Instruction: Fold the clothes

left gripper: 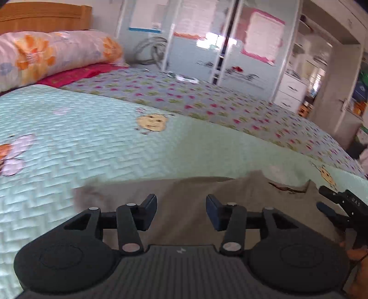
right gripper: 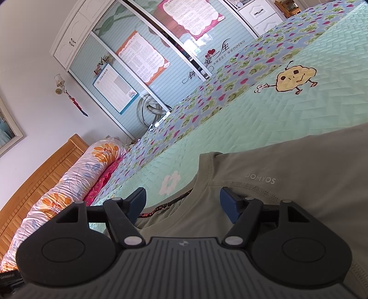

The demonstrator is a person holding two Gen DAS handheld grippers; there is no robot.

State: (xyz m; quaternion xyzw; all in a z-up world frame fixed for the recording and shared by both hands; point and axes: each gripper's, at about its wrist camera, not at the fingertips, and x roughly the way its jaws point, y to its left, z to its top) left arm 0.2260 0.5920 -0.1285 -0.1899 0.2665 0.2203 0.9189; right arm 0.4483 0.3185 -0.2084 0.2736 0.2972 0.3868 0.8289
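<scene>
An olive-grey T-shirt (left gripper: pixel 184 191) lies flat on the mint quilted bedspread (left gripper: pixel 92 138). My left gripper (left gripper: pixel 181 211) hovers over the shirt's body, open, with nothing between its fingers. At the right edge of the left wrist view, my right gripper (left gripper: pixel 331 202) sits by the shirt's neck opening. In the right wrist view the T-shirt (right gripper: pixel 299 165) shows a "DOMYOS" print and its ribbed collar (right gripper: pixel 202 170). My right gripper (right gripper: pixel 184 202) stands open with the collar and neck tape lying between its fingers, and the pads are clear of the cloth.
A floral rolled quilt (left gripper: pixel 46 53) and a red pillow (left gripper: pixel 76 74) lie by the wooden headboard (left gripper: pixel 43 17). A heart-patterned sheet (left gripper: pixel 207 103) covers the far side of the bed. A mirrored wardrobe (left gripper: pixel 207 46) and white drawers (left gripper: pixel 291 92) stand beyond. A hand (left gripper: pixel 356 264) holds the right gripper.
</scene>
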